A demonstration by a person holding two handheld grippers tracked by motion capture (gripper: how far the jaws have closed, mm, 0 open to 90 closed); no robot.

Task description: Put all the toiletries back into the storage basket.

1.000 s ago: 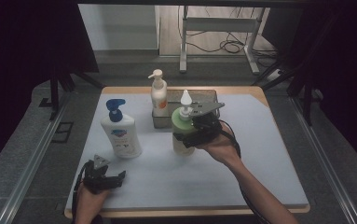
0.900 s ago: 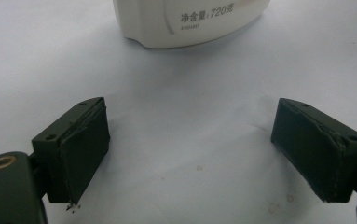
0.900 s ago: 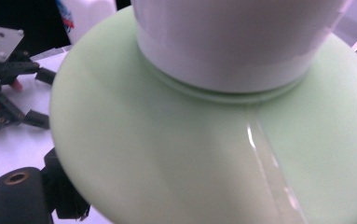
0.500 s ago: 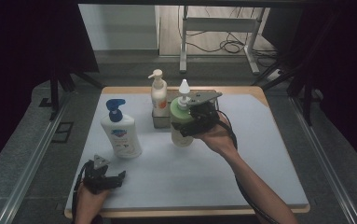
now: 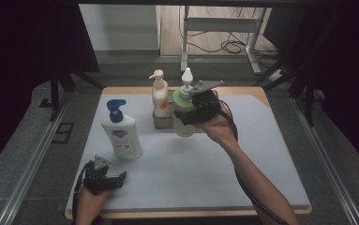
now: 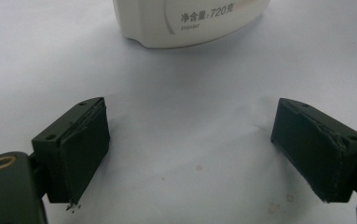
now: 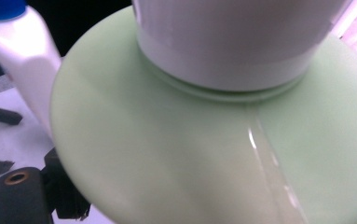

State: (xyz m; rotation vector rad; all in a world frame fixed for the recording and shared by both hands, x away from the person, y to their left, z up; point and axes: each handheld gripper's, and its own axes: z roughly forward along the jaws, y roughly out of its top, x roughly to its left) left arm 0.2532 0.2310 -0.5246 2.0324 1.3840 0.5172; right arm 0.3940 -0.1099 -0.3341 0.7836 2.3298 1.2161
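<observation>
The right hand-held gripper (image 5: 190, 117) has its jaws spread wide around the pale green-shouldered bottle (image 5: 184, 115), gripping it just under the shoulder; in the right gripper view the green dome and white collar of that bottle (image 7: 223, 140) press right up against the camera, with 1 black jaw showing at 7 o'clock. The bottle sits toward 12 o'clock on the surface (image 5: 261, 159), just beside the metal holder (image 5: 162, 121) that carries the white pump bottle with an orange label (image 5: 159, 96); whether its base touches the surface cannot be told. The white lotion bottle with a blue pump (image 5: 120, 133) stands upright at about 9 o'clock. The left hand-held gripper (image 5: 121, 177) rests at 7 o'clock on the surface, its jaws wide apart and holding nothing, the base of the lotion bottle (image 6: 190, 21) just ahead of it.
</observation>
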